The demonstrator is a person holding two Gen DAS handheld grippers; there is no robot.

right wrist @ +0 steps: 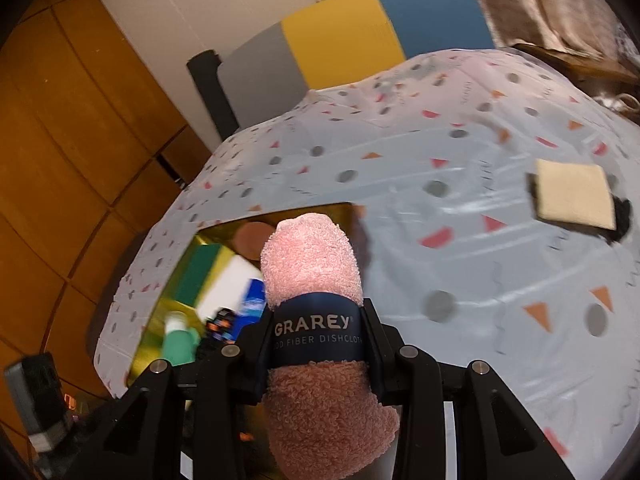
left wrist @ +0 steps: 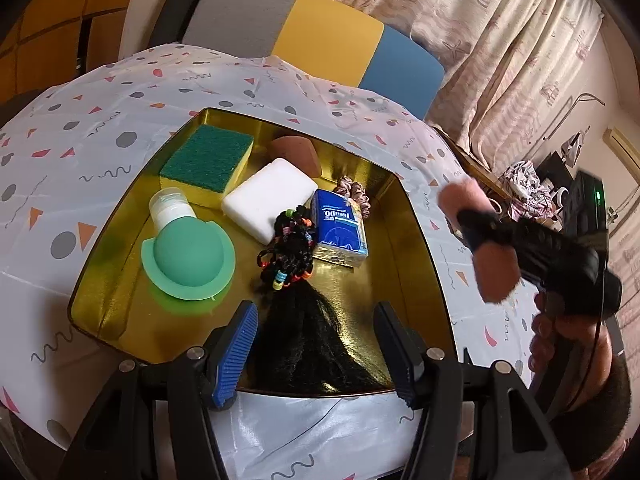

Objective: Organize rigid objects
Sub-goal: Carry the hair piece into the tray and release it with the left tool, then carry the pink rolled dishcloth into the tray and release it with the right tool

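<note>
A gold tray [left wrist: 416, 240] on the patterned tablecloth holds a green-and-yellow sponge [left wrist: 208, 160], a white sponge block [left wrist: 268, 196], a brown wedge [left wrist: 298, 152], a blue tissue pack [left wrist: 340, 228], a pink scrunchie [left wrist: 354, 192], a green silicone bottle [left wrist: 188, 252] and black hair with beaded ties [left wrist: 292, 248]. My left gripper [left wrist: 316, 344] is open above the tray's near edge, straddling the hair. My right gripper [right wrist: 316, 320] is shut on a rolled pink dishcloth [right wrist: 310, 264] with a navy band, held above the table to the right of the tray [right wrist: 172, 280]; it also shows in the left wrist view [left wrist: 484, 240].
A beige-and-black sponge [right wrist: 572, 196] lies on the tablecloth [right wrist: 460, 240] at the far right. A chair with a grey, yellow and blue back [left wrist: 304, 28] stands behind the table. Curtains [left wrist: 500, 40] hang at the right, wooden cabinets [right wrist: 60, 140] at the left.
</note>
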